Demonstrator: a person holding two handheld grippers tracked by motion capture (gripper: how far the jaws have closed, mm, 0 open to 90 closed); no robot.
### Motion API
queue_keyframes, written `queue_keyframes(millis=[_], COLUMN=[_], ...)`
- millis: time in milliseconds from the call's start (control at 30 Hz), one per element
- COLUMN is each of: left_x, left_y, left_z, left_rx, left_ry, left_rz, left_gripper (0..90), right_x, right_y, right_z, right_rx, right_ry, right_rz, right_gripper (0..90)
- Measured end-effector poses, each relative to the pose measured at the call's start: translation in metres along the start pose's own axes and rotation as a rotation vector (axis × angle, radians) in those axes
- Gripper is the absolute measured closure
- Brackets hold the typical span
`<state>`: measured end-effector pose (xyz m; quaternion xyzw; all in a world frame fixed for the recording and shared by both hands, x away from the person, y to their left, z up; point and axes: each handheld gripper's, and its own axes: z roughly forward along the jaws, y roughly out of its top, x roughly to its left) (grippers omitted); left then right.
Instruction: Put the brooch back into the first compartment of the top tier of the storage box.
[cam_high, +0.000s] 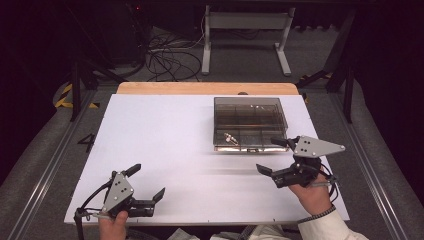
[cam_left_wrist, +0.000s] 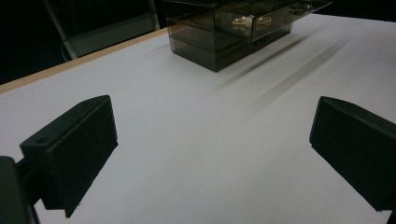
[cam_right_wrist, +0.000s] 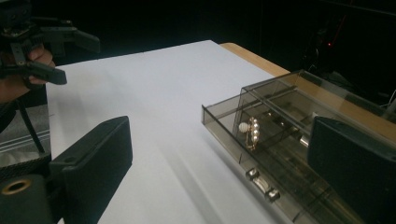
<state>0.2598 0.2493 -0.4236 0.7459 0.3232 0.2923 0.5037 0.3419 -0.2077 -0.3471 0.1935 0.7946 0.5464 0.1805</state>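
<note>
Now both grippers are hovering open and empty over the white table (cam_high: 165, 130).
Left gripper (cam_high: 148, 182) is sitting near-left; right gripper (cam_high: 272, 156) is gaping just beside the smoky plastic box (cam_high: 250, 122), whose drawer (cam_right_wrist: 261, 163) is holding a pearl brooch (cam_right_wrist: 251, 131).

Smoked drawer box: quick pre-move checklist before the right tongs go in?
1. Right tongs open, nothing held: ok.
2. Left tongs open, parked near table's front edge: ok.
3. Drawer box flat on white table: ok.
4. Bottom drawer pulled out slightly: ok.
5. Pearl piece visible inside: ok.
6. Drawer handle unobstructed: ok.
</note>
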Motion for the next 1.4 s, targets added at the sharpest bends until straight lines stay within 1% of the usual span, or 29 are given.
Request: queue_keyframes(millis=[67,200,333,467,633,700,800,867,933,967,1000,1067,1100,1167,1267,1333,1400], left_x=[0.000,0.000,0.000,0.000,0.000,0.000,0.000,-0.001,0.000,-0.001,0.000,0.000,0.001,0.003,0.006,0.008,0.010], left_y=[0.000,0.000,0.000,0.000,0.000,0.000,-0.001,-0.001,-0.001,-0.002,-0.002,-0.003,-0.003,-0.005,-0.007,-0.009,-0.010], left_z=[0.000,0.000,0.000,0.000,0.000,0.000,0.000,0.000,0.000,0.000,0.001,0.002,0.002,0.002,0.003,0.002,0.002], left_rx=[-0.001,-0.001,-0.002,-0.001,-0.003,-0.003,-0.004,-0.003,-0.006,-0.005,-0.006,-0.007,-0.007,-0.008,-0.026,-0.036,-0.053], left_ry=[-0.002,-0.002,-0.004,-0.006,-0.008,-0.012,-0.013,-0.015,-0.009,-0.010,-0.008,-0.012,-0.008,-0.011,-0.013,-0.011,-0.014], left_rz=[0.000,0.007,0.008,0.010,0.016,0.017,0.015,0.016,0.021,0.013,0.016,0.007,0.013,0.002,-0.038,-0.049,-0.043], left_gripper=[1.7,1.7,1.7,1.6,1.6,1.7,1.7,1.6,1.7,1.7,1.7,1.7,1.7,1.7,1.7,1.7,1.6], right_x=[0.000,-0.002,-0.002,-0.002,-0.002,-0.002,-0.005,-0.006,-0.005,-0.005,-0.005,-0.003,-0.003,-0.003,-0.003,-0.002,-0.002], right_y=[-0.007,-0.022,-0.036,-0.051,-0.065,-0.072,-0.084,-0.092,-0.098,-0.101,-0.104,-0.109,-0.110,-0.110,-0.106,-0.104,-0.104], right_z=[-0.001,-0.001,0.000,0.002,0.004,0.006,0.009,0.010,0.010,0.010,0.009,0.010,0.011,0.013,0.014,0.013,0.012], right_rx=[0.015,0.014,0.027,0.038,0.056,0.061,0.071,0.082,0.095,0.094,0.090,0.098,0.105,0.110,0.099,0.078,0.069], right_ry=[0.005,0.004,0.005,0.011,0.009,0.012,0.044,0.040,0.027,0.021,0.014,0.010,0.008,0.006,-0.006,-0.003,-0.003], right_rz=[0.010,0.038,0.060,0.074,0.089,0.108,0.158,0.174,0.174,0.175,0.179,0.186,0.184,0.174,0.153,0.144,0.140], right_gripper=[5.1,4.3,3.0,2.6,2.6,2.6,2.6,2.6,2.6,2.6,2.7,2.6,2.6,2.6,2.6,2.6,2.6])
